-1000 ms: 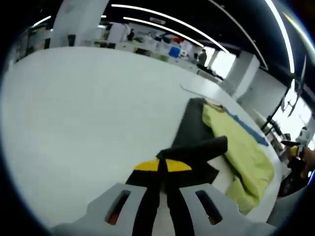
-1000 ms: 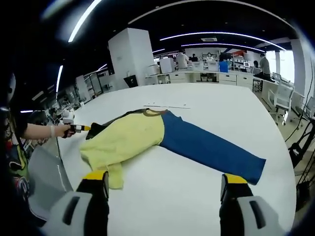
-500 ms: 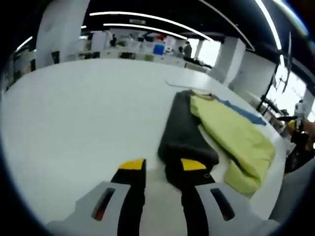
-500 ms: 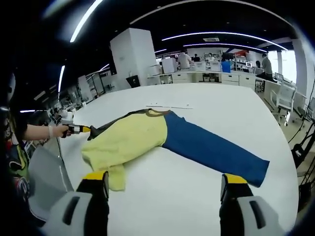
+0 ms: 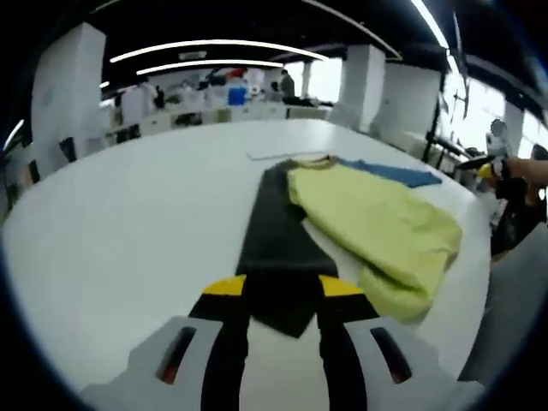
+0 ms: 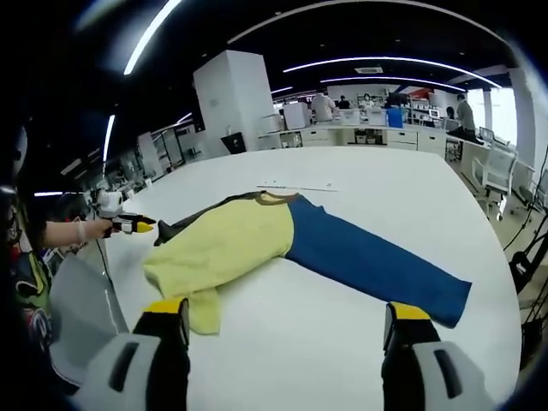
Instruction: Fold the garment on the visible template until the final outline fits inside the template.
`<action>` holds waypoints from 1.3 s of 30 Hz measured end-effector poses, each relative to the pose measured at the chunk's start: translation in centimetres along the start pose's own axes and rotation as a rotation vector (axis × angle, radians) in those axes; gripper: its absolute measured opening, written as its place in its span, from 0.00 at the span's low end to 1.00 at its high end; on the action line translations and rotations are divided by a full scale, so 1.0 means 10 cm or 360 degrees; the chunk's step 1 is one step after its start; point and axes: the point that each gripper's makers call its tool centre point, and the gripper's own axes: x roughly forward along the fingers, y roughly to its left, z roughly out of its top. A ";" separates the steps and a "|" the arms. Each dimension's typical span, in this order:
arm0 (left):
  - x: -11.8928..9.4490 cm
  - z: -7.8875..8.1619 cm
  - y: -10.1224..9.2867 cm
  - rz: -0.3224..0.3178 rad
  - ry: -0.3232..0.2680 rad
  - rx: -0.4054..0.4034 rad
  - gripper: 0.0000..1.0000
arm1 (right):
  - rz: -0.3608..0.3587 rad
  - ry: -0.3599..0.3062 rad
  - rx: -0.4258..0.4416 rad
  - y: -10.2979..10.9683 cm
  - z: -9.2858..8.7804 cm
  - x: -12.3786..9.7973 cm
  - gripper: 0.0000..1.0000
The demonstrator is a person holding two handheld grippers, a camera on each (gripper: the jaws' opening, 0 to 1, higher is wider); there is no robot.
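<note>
On the white tabletop (image 5: 128,214) in the left gripper view, the garment (image 5: 368,218) lies flat, and its dark sleeve (image 5: 278,257) ends between the open, empty fingers of the left gripper (image 5: 281,295). A second ago these fingers were holding that sleeve; now it is released.

From the right gripper view, the right gripper (image 6: 287,321) is wide open above the garment (image 6: 282,244). A hasty fold could bunch the blue sleeve (image 6: 377,265) outside the template.
</note>
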 end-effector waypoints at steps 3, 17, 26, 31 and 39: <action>0.02 -0.02 -0.15 -0.0088 0.0027 0.0051 0.17 | -0.0001 0.0004 0.0002 0.00 -0.01 0.00 0.94; 0.33 -0.27 -0.41 -0.0242 0.0205 0.0048 0.13 | -0.0019 -0.0016 0.0037 -0.06 -0.04 -0.05 0.94; 0.42 -0.27 -0.35 -0.0235 0.0227 0.0054 0.15 | -0.0044 -0.0009 0.0058 -0.09 -0.10 -0.09 0.94; 0.49 -0.24 -0.30 -0.0214 0.0216 0.0058 0.15 | -0.0047 -0.0009 0.0063 -0.10 -0.10 -0.10 0.94; 0.50 -0.25 -0.27 -0.0178 0.0221 0.0055 0.12 | -0.0050 -0.0018 0.0066 -0.11 -0.08 -0.10 0.94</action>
